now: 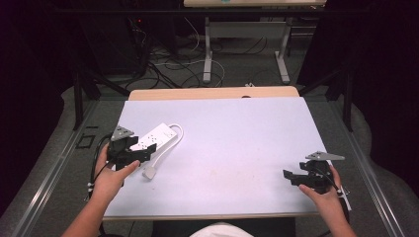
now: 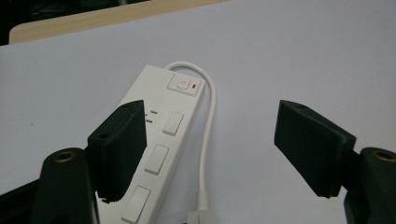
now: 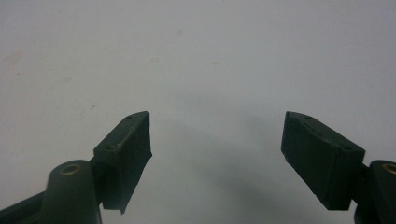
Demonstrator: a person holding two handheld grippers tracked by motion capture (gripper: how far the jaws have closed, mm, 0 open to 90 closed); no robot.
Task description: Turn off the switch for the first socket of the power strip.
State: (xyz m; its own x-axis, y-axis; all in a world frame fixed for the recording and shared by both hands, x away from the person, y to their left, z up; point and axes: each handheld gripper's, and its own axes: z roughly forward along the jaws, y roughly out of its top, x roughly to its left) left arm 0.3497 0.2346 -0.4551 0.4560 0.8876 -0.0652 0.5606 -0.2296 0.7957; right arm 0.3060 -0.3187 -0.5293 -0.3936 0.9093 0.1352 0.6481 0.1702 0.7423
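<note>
Left gripper (image 1: 141, 152) at left-centre of high view, jaws spread wide over near end of power strip (image 1: 154, 137), likely lining up grasp. Right gripper (image 1: 296, 176) idle lower right, jaws spread, pinching nothing. Strip: white, row of rocker switches, red indicator, cord (image 2: 208, 122) looping back to plug (image 1: 149, 172) on pale table (image 1: 237, 143).

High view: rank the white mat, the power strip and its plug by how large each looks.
1. White mat, by far the largest, covering most of the table.
2. Power strip, partly hidden under the left gripper.
3. Plug, the smallest, lying near the strip's closer end.
</note>
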